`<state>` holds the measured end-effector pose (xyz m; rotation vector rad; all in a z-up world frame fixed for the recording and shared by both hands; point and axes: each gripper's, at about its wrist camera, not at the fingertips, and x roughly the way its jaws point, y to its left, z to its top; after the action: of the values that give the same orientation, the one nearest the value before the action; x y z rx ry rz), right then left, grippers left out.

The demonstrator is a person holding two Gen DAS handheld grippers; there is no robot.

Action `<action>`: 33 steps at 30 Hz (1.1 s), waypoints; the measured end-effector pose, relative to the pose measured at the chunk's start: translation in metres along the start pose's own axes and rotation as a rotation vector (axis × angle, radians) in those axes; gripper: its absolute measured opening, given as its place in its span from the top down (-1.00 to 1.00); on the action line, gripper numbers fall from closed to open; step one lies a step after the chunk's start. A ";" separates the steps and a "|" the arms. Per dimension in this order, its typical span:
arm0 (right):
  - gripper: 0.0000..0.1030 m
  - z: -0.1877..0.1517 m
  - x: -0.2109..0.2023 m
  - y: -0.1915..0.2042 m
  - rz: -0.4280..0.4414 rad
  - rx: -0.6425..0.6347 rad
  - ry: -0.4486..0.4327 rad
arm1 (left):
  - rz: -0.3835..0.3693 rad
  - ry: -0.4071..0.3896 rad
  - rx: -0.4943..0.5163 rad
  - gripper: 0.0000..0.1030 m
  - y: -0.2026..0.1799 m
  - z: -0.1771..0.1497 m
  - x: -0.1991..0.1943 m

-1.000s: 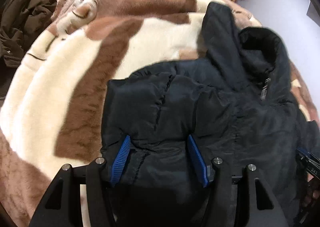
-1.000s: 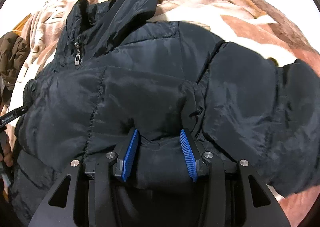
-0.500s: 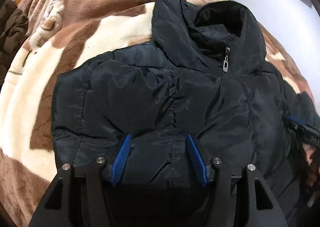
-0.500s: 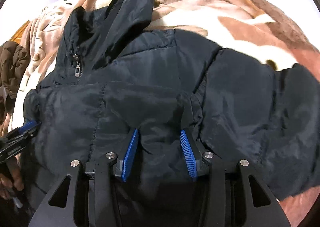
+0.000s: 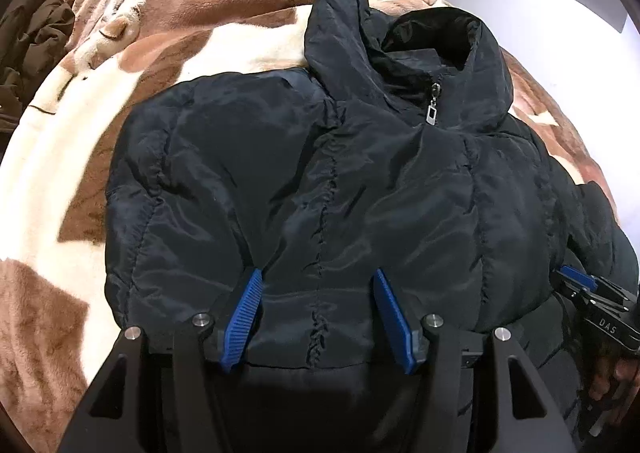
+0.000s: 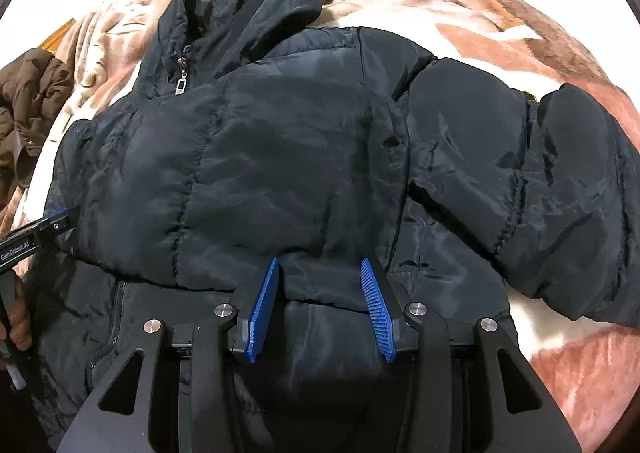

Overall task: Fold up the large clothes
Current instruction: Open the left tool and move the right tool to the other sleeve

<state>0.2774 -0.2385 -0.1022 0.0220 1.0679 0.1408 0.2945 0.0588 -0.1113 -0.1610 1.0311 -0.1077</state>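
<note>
Left wrist view: black puffer jacket (image 5: 360, 181) flat on bed blanket (image 5: 60, 181), hood at 12 o'clock. Left claw (image 5: 316, 313) pinching hem fold; right claw (image 6: 320, 305) pinching same edge. Judged light, soft, puffy, slippery shell; grip stitched hem seams.

My left gripper (image 5: 318, 313) points steeply down, its blue pads (image 5: 242, 317) clamped on a fold of dark padded fabric. My right gripper (image 6: 320, 307) tilts down the same way, its blue pads (image 6: 262, 309) pinching another fold beside it.
</note>
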 end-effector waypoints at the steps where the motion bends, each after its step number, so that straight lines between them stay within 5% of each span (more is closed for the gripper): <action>1: 0.14 -0.001 -0.004 0.000 -0.002 0.002 0.002 | 0.005 0.002 0.005 -0.17 -0.001 0.000 -0.002; 21: 0.08 -0.104 -0.165 -0.029 0.030 0.192 -0.177 | -0.121 -0.104 0.024 -0.17 -0.060 -0.098 -0.156; 33: -0.05 -0.124 -0.201 -0.063 -0.010 0.278 -0.244 | -0.121 -0.187 0.063 -0.17 -0.080 -0.101 -0.200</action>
<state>0.0802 -0.3324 0.0080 0.2775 0.8370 -0.0207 0.1043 0.0046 0.0215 -0.1728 0.8303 -0.2309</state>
